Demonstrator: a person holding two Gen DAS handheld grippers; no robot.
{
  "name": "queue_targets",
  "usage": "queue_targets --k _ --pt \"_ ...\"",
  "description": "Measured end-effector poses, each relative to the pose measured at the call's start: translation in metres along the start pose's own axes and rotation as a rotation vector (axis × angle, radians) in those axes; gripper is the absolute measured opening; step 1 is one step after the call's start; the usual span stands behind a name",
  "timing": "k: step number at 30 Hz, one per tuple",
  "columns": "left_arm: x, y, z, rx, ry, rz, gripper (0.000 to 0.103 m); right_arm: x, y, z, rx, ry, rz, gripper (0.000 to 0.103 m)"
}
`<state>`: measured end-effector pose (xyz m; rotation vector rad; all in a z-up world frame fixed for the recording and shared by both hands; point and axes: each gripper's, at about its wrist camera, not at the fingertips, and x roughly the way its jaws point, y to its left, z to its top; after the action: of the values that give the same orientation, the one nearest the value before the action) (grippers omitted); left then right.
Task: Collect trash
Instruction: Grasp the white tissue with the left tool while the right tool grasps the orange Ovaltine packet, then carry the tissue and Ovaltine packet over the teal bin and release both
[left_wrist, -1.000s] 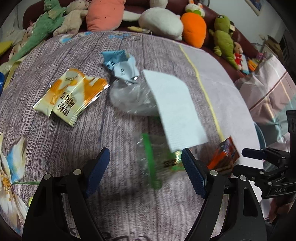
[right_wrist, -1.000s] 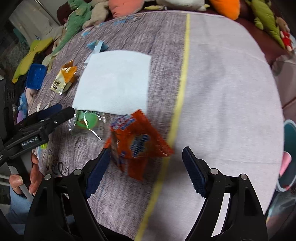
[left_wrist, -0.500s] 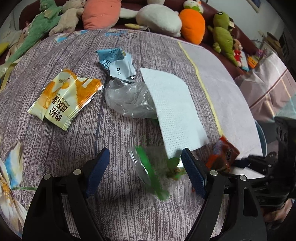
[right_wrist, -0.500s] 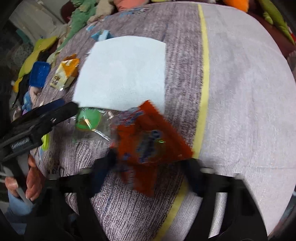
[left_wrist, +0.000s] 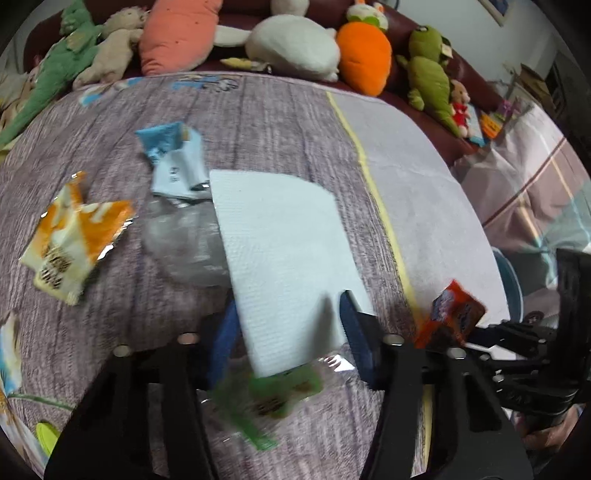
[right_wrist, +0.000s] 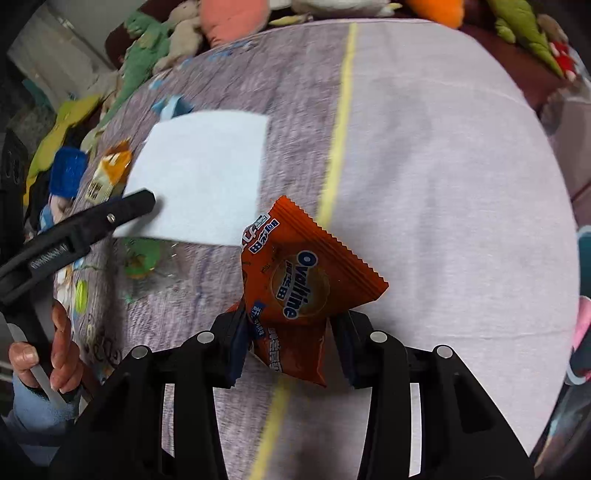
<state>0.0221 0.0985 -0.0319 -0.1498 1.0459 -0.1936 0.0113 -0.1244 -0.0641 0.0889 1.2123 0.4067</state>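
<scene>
The right gripper (right_wrist: 290, 341) pinches the orange Ovaltine wrapper (right_wrist: 303, 284). The left gripper (left_wrist: 286, 338), narrowed, straddles the white tissue's (left_wrist: 284, 254) near corner; the green wrapper (left_wrist: 269, 397) lies just below it.

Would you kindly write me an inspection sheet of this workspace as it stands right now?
Surface: bed cover, grey wood-grain print, with a yellow stripe and a paler part beyond it.
Job's things: orange Ovaline packet clamped in the right claw; green-and-clear wrapper between the left claw's fingers, blurred.
Clutter: white paper towel, clear plastic bag, blue-and-white wrapper, orange-and-white snack packets.
Grippers: right claw shut on the packet; left claw narrowed around the wrapper, contact unclear.
Cables: nothing seen.
Surroundings: plush toys along the far edge of the bed.
</scene>
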Motion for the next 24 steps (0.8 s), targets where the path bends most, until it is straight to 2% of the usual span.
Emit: queue_targets --k 1,3,6,14,16,19,20,22,24 --pt "0.005 -0.006 0.001 0.003 0.014 0.002 0.026 -0.002 -0.003 0.001 0.006 -0.006 -0.004 0.039" --pt "0.008 -0.014 0.000 0.014 0.012 0.002 0.018 -0.010 -0.016 0.002 0.023 -0.022 -0.015 0.039" --pt "0.006 -0.033 -0.002 0.064 0.002 -0.022 0.012 -0.019 -0.034 0.001 0.051 -0.041 -0.027 0.039" --pt "0.020 -0.100 -0.008 0.245 0.061 -0.199 0.011 -0.040 -0.082 -0.010 0.126 -0.072 -0.049 0.039" --pt "0.027 -0.109 -0.009 0.261 0.075 -0.188 0.011 -0.044 -0.091 -0.014 0.144 -0.074 -0.052 0.039" --pt "0.035 -0.113 -0.008 0.247 0.076 -0.141 0.017 -0.049 -0.106 -0.019 0.165 -0.078 -0.053 0.039" --pt "0.038 -0.113 -0.006 0.247 0.068 -0.096 0.021 -0.051 -0.109 -0.021 0.168 -0.080 -0.053 0.040" --pt "0.043 -0.112 -0.002 0.247 0.060 -0.056 0.044 -0.053 -0.116 -0.023 0.176 -0.084 -0.050 0.040" --pt "0.052 -0.107 0.001 0.237 0.065 -0.023 0.049 -0.054 -0.120 -0.023 0.183 -0.089 -0.045 0.040"
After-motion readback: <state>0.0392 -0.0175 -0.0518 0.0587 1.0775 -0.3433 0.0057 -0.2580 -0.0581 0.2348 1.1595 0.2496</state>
